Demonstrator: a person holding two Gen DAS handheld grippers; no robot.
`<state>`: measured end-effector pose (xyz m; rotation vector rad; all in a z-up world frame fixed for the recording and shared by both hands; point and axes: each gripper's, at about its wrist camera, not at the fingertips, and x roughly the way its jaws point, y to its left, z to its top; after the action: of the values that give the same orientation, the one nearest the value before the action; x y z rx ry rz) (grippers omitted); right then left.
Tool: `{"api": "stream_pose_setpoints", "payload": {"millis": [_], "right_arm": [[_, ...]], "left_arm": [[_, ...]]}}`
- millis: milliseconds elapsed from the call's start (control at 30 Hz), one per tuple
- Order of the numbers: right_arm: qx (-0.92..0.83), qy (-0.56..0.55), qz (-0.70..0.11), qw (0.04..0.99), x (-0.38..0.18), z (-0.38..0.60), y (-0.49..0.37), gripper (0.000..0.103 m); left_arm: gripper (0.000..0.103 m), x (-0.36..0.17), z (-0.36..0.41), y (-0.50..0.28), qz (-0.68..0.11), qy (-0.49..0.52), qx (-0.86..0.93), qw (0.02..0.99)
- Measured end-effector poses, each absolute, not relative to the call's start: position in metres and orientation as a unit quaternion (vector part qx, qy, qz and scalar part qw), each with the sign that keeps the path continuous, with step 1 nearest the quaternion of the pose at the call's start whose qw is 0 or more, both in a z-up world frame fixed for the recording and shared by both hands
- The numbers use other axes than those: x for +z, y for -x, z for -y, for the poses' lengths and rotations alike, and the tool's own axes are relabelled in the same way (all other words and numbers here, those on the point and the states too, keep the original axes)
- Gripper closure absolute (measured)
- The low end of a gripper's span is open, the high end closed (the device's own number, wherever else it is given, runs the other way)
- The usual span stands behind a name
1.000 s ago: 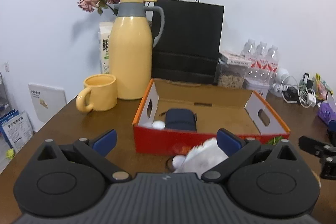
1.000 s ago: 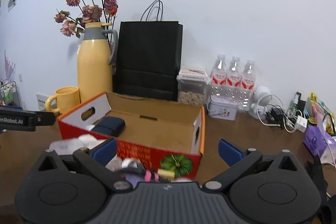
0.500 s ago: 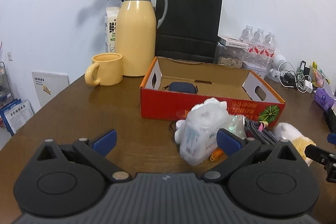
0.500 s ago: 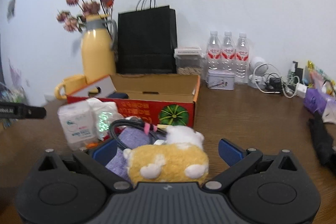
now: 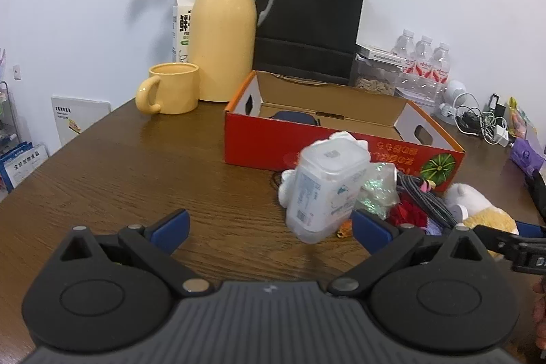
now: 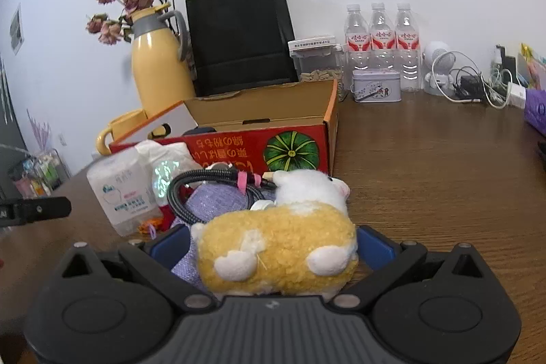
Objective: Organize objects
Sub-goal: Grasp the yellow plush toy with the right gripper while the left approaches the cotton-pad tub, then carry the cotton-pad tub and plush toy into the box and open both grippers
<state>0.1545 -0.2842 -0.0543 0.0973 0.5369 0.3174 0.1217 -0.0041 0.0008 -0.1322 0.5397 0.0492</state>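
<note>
The right hand-held gripper (image 6: 273, 248) sits low over the counter (image 6: 426, 166) with its blue fingers spread to either side of the yellow-and-white plush toy (image 6: 279, 248); the pads look to be touching or just beside its flanks, but I cannot tell whether they are pressing yet, so this reads as the moment of closing on the toy rather than a finished grasp. The toy lies at the near end of a heap of loose things: a braided cable (image 6: 204, 179) looped over a lilac pouch (image 6: 211, 203), a glittery packet (image 6: 165, 173), and a clear wipes pack (image 6: 123, 190) tilted on its end. All of it is piled just in front of the red cardboard box (image 6: 259, 152), which stands open-topped and holds only a dark blue case (image 5: 295, 117), so the box is likely the destination and the heap the work left. Taking the toy first makes sense: it is nearest, soft, and lies on top, though the cable rests against its head and could drag along. The left hand-held gripper (image 5: 269, 226) hovers released and empty near the wipes pack, probably lined up to take it. The yellow jug (image 5: 223, 40) and mug (image 5: 170, 87) stand well behind, out of the way.
</note>
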Motion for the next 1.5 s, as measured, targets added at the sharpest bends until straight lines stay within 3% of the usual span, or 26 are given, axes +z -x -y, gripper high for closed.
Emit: {"api": "stream_pose_setpoints", "payload": {"millis": [433, 567, 967, 1500], "right_arm": [[0.164, -0.066, -0.291, 0.940, -0.065, 0.284, -0.169, 0.003], [0.161, -0.060, -0.277, 0.945, -0.063, 0.284, -0.163, 0.008], [0.104, -0.052, -0.165, 0.979, -0.045, 0.295, -0.136, 0.009], [0.096, -0.040, -0.162, 0.981, -0.046, 0.294, -0.139, 0.009]], "left_arm": [[0.000, -0.009, 0.020, -0.129, -0.269, 0.066, 0.033, 0.960], [0.000, -0.012, 0.023, -0.130, -0.271, 0.065, 0.040, 0.960], [0.000, -0.010, 0.041, -0.140, -0.263, 0.057, 0.045, 0.962], [0.000, -0.020, 0.072, -0.199, -0.263, 0.059, 0.083, 0.959]]}}
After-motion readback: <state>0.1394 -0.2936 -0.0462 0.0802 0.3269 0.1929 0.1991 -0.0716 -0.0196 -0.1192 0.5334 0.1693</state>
